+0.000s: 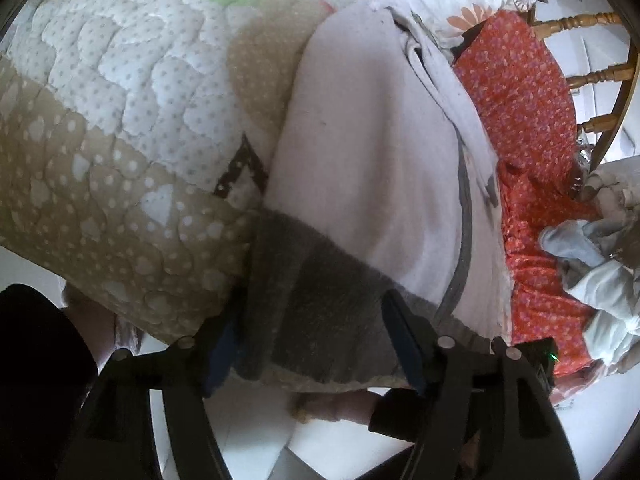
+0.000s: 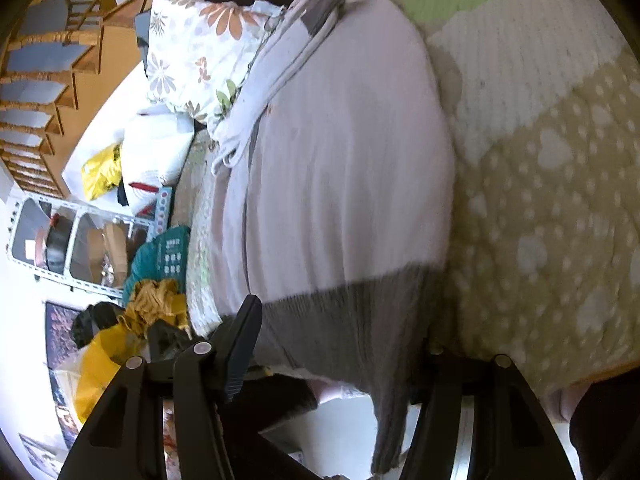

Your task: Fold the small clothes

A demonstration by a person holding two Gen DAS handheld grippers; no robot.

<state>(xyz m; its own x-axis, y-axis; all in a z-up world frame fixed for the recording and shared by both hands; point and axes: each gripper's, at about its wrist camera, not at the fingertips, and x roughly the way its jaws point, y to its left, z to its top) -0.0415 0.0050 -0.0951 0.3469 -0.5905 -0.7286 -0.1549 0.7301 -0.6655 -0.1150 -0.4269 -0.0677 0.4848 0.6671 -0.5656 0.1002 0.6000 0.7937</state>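
So, quick rundown of what's going on here, clock directions per view.

garment: a pale lilac knit top with a grey hem band (image 1: 320,320) lies flat on the bed quilt (image 1: 100,160), running from 6 o'clock up to 12 in both wrist views. Laid out long and smooth like that, it looks prepped for a fold, not just dumped.

hem: the grey band (image 2: 352,320) is the end nearest both cameras and hangs a little over the bed edge at 6 o'clock, so I'd guess it's the easiest place to grab.

left hand-held gripper (image 1: 316,360): jaws fairly wide, straddling the grey band, one finger at 7 o'clock and the other at 5. Can't see the pads pressing the cloth, so I'd call it not gripping yet.

right hand-held gripper (image 2: 340,360): same deal, jaws apart, with the hem between them at 6 o'clock. The far finger is mostly hidden behind the fabric, so contact is hard to tell.

why both at the hem: my read is one gripper per corner, so the bottom can be lifted evenly and brought up toward the neckline.

sleeve: a loose sleeve (image 1: 460,112) is tucked along the top's side around 1 o'clock in the left view, probably folded in already.

other laundry: a crumpled grey-white pile (image 1: 600,272) sits at 3 o'clock on the red floral cloth (image 1: 528,128), well apart.

pillow: floral pillow (image 2: 192,52) at 11 o'clock in the right view.
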